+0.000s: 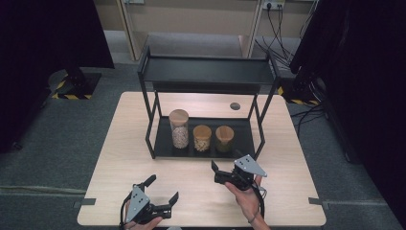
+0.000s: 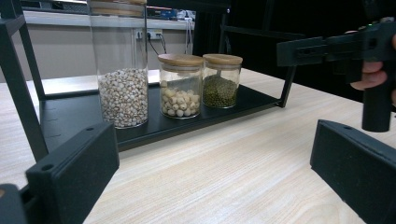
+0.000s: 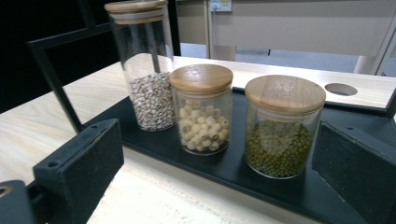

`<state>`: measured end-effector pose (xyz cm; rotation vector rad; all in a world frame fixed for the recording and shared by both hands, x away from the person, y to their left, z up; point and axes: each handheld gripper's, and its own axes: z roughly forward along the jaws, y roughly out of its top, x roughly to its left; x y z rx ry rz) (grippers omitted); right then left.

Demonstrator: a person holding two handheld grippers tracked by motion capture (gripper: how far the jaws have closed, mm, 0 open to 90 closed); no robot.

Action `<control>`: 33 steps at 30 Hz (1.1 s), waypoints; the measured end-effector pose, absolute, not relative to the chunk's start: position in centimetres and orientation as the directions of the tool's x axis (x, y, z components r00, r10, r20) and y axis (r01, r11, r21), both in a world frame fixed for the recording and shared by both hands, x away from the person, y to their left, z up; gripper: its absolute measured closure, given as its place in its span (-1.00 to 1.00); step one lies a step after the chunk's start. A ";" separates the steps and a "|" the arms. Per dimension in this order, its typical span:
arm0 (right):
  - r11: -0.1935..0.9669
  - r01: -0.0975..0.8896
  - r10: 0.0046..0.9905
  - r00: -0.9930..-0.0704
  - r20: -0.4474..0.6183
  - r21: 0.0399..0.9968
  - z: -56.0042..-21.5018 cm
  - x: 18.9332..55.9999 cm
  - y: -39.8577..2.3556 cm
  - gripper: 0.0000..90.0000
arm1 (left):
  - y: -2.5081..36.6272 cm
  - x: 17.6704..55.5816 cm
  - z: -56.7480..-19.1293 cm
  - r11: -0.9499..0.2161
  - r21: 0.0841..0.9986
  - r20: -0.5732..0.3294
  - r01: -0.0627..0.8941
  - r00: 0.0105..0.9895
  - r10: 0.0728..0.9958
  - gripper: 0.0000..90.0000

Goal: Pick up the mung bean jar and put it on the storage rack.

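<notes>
right gripper (image 1: 225, 168) fingers spread, empty | left gripper (image 1: 163, 189) fingers spread, empty, lower centre | mung-bean jar (image 3: 284, 126) upright on rack's lower shelf (image 1: 244, 141), frame centre, just ahead of right gripper, nearer it | lotus-seed jar (image 3: 201, 108), tall grain jar (image 3: 144, 65) leftward | counter (image 1: 129, 143)
</notes>
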<state>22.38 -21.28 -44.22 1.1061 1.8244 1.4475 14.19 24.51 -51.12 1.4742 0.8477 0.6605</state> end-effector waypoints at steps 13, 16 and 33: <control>0.089 0.253 0.832 -0.550 0.067 0.963 -44.5 20.6 -21.4 -0.94 | 24.5 14.2 -51.1 0.018 0.993 -0.082 0.119 0.566 0.820 -0.98; 0.094 0.251 0.824 -0.562 0.066 0.963 -44.6 20.3 -21.4 -0.95 | 24.5 14.2 -51.1 0.020 0.993 -0.085 0.121 0.565 0.820 -0.99; 0.099 0.256 0.780 -0.620 0.085 0.962 -45.5 18.2 -21.4 -0.94 | 24.6 14.2 -51.1 0.017 0.993 -0.079 0.114 0.567 0.820 -0.99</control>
